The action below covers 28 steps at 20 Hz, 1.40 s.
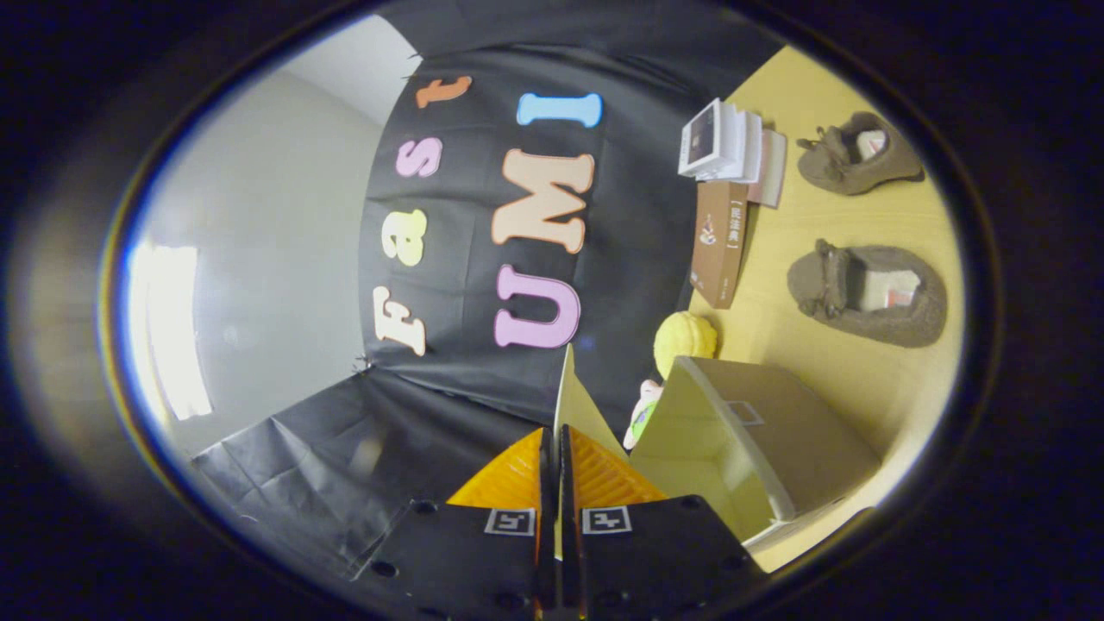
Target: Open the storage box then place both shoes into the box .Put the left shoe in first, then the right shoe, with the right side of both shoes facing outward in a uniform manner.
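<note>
Gripper view: gripper [556,448] pinched shut on the storage box's lifted lid flap [576,405]; open storage box [742,448] just right of the fingers; beyond, two brown shoes [867,293] on the yellow table [828,371], books [724,172] beside them

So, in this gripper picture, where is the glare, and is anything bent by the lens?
In the gripper view, a bright blown-out patch sits on the grey wall beyond the fingers, which pinch the storage box lid. The fisheye curves the table edge and the wall lines. Both shoes look evenly lit and fairly sharp.
</note>
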### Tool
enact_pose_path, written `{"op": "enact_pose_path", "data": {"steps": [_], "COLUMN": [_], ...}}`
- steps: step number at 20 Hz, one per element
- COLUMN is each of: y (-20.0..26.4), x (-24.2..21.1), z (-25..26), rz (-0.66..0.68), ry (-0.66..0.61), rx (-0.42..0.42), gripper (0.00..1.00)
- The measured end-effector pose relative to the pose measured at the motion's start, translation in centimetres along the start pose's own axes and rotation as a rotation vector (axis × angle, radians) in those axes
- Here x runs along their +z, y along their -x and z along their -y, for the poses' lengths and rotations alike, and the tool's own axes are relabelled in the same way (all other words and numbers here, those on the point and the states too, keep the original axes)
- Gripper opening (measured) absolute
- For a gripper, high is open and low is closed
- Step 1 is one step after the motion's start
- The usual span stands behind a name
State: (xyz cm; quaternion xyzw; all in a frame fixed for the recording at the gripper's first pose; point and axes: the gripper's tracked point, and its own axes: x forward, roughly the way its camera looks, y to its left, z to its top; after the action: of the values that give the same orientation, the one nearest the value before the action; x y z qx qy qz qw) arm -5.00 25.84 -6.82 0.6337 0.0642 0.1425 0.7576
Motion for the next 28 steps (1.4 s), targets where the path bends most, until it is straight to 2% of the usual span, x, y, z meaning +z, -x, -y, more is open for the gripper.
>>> {"op": "enact_pose_path", "data": {"steps": [5, 9, 14, 19, 23, 27, 28], "y": [-1.1, -2.4, -4.4, -5.7, -5.9, -6.0, -6.1], "x": [-3.0, -7.0, -13.7, -21.5, -29.2, -33.8, -34.3], "z": [-4.4, -8.1, -10.5, -10.4, -7.5, -3.9, -3.0], "rz": [-0.057, -0.123, -0.207, -0.313, -0.430, -0.519, -0.524], "ry": [0.101, 0.177, 0.181, 0.171, 0.254, 0.359, 0.377], "rx": [0.022, 0.053, 0.079, 0.075, 0.014, -0.038, -0.050], "gripper": [0.06, 0.06, 0.07, 0.07, 0.11, 0.12, 0.25]}}
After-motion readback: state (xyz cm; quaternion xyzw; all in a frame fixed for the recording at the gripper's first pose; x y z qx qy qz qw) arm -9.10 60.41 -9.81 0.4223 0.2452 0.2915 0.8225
